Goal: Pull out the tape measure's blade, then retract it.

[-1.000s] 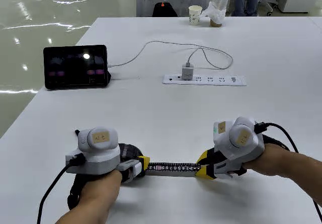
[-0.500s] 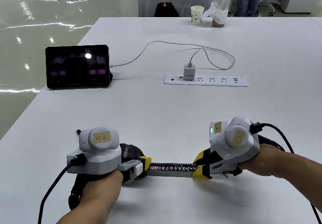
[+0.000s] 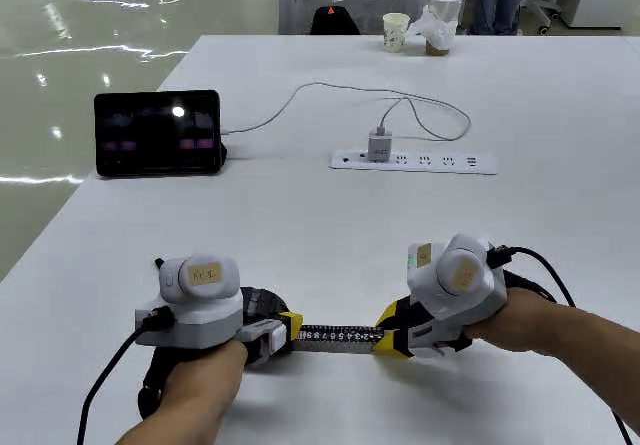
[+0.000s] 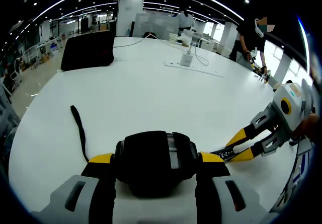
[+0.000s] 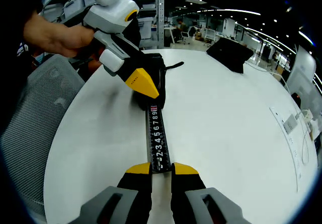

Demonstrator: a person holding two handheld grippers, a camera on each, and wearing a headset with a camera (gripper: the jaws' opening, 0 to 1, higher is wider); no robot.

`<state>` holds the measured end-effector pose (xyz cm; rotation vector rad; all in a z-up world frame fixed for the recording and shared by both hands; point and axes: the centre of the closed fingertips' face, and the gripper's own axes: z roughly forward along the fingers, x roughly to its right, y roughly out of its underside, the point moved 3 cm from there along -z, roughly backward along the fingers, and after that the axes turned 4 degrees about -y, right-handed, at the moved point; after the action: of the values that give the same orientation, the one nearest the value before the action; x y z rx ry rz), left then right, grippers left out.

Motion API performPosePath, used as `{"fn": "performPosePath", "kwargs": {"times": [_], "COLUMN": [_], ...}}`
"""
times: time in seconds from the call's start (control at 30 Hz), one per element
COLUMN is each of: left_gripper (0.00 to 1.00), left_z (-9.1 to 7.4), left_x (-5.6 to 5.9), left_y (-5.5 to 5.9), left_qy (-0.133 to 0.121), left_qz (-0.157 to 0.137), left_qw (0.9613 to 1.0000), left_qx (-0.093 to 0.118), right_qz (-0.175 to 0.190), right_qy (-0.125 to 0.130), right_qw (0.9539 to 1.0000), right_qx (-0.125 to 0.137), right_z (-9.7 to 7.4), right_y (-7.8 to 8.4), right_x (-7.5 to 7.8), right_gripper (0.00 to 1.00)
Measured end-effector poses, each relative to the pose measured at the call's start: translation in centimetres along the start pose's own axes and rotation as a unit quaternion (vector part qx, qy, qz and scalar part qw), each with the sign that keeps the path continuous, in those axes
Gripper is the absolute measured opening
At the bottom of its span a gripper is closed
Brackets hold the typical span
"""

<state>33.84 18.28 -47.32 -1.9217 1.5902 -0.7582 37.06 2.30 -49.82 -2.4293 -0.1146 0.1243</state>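
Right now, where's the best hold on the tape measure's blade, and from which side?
Likely the blade at its free end, approached along its length from opposite the case. It is a thin flat strip pulled straight; the right gripper is shut across its width there.

I work at a broad white tabletop. To my left the pale floor is glossy and mirrors the lights above. Long light strips and small spots run across the dark ceiling of a big open hall. A grey mesh chair stands just beside the tabletop's edge, and metal shelving rises farther back.
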Motion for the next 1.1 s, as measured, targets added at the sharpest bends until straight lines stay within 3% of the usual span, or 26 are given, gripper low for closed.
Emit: {"fn": "performPosePath", "kwargs": {"times": [1.1], "left_gripper": [0.59], "left_z": [0.0], "left_x": [-0.1], "left_y": [0.0], "left_qy": [0.003], "left_qz": [-0.007], "left_qw": [1.0000], "left_qx": [-0.003], "right_qz": [-0.011], "right_qy": [-0.004], "right_qw": [0.9999], "right_qx": [0.008], "right_z": [1.8], "right_y": [-2.3], "right_x": [0.0], "right_gripper": [0.11]}}
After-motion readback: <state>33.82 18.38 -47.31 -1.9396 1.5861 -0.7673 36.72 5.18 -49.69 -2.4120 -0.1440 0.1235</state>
